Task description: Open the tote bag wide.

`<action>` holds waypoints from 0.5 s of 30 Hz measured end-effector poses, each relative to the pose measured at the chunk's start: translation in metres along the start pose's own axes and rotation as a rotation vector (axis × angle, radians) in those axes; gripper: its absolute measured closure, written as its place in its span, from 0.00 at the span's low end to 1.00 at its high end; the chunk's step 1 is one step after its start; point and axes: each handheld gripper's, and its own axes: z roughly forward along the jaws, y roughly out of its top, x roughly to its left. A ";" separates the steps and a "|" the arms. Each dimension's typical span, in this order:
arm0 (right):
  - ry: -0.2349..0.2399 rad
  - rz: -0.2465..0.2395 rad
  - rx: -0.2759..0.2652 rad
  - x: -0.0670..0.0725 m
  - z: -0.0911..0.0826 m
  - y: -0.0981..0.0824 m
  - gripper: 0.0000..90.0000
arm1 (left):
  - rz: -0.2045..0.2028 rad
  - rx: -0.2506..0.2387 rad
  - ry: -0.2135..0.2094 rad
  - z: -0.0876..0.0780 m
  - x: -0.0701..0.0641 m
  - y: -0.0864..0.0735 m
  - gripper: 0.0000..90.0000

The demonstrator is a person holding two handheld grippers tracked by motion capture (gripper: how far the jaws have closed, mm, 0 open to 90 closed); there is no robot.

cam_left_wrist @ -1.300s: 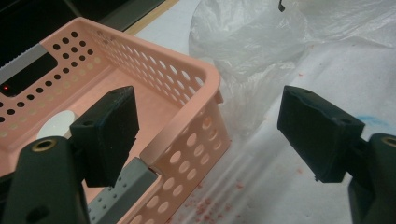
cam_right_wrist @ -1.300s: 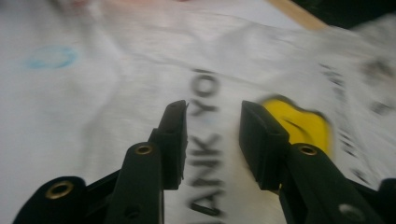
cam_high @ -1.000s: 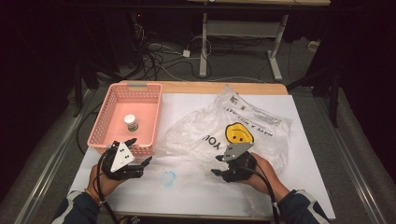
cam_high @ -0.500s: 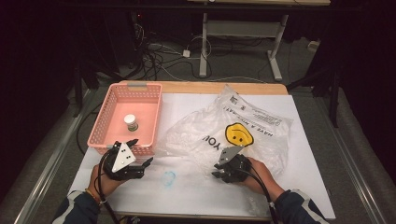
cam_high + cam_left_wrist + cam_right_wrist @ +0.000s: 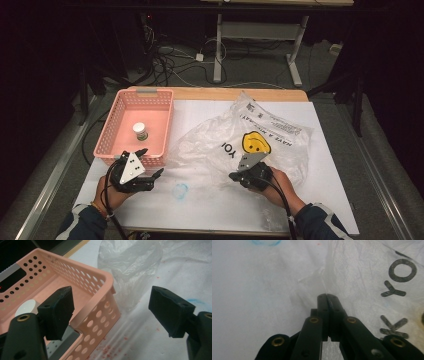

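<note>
Our right gripper (image 5: 327,295) has just closed, pinching a fold of the clear plastic bag (image 5: 235,140) mid-table to lift it; our left gripper (image 5: 110,312) waits spread beside the pink basket (image 5: 100,287) at the table's left edge.

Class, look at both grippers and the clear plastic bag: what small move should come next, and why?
Probably lift the right gripper slightly: its jaws have just closed, pinching a fold of the clear plastic bag, while the left gripper hangs open by the pink perforated basket.

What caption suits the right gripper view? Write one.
Right claw shut on a fold of the clear plastic bag.
</note>
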 end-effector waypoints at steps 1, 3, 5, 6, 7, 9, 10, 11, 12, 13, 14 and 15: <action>-0.010 -0.002 -0.011 -0.001 -0.002 0.001 1.00 | 0.001 0.002 0.002 0.000 0.000 0.000 0.22; -0.030 0.006 -0.035 -0.004 -0.004 0.002 1.00 | -0.002 0.002 0.004 0.000 0.001 0.000 0.22; -0.038 0.029 -0.067 -0.009 -0.008 0.003 1.00 | -0.002 0.001 0.006 0.000 0.001 0.000 0.22; -0.046 0.042 -0.079 -0.011 -0.009 0.005 1.00 | 0.001 0.002 0.007 0.000 0.001 0.000 0.22; -0.059 0.045 -0.094 -0.014 -0.011 0.006 1.00 | -0.001 0.000 0.008 0.000 0.002 0.000 0.22; -0.090 0.061 -0.112 -0.019 -0.012 0.007 1.00 | -0.005 -0.001 0.010 0.000 0.002 0.000 0.22; -0.100 0.062 -0.115 -0.022 -0.013 0.008 1.00 | -0.005 -0.002 0.010 0.000 0.002 0.000 0.22; -0.116 0.064 -0.119 -0.025 -0.013 0.008 1.00 | -0.005 -0.002 0.011 0.000 0.002 0.000 0.22; -0.126 0.074 -0.127 -0.027 -0.013 0.009 1.00 | -0.005 -0.004 0.012 0.000 0.002 0.001 0.22; -0.132 0.077 -0.134 -0.029 -0.013 0.010 1.00 | -0.007 -0.004 0.014 0.000 0.003 0.001 0.22; -0.145 0.078 -0.132 -0.031 -0.014 0.011 1.00 | -0.007 -0.005 0.015 0.000 0.003 0.001 0.22; -0.160 0.082 -0.139 -0.033 -0.014 0.012 1.00 | -0.008 -0.005 0.016 -0.001 0.004 0.001 0.22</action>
